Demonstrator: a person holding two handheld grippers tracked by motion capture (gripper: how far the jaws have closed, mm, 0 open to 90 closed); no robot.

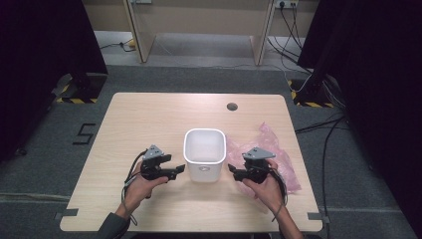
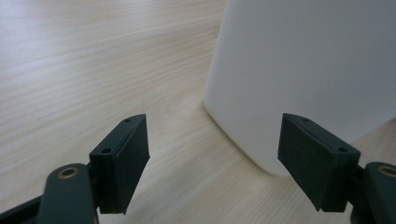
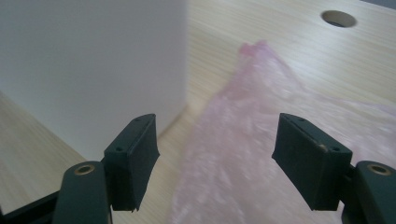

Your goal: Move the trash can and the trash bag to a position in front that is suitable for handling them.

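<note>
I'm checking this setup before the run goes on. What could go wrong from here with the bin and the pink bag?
The white bin stands free on the table, so a push from the open left gripper or right gripper, one close on each side of it, might slide or tip it. The pink plastic bag lies flat and looks thin; the right gripper's jaws could slip over it or pinch only a fold. The bag also lies near the table's right edge and might be dragged off.

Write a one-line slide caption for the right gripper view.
Open right gripper above a crumpled pink plastic bag, beside a white plastic bin on the light wooden table.
</note>
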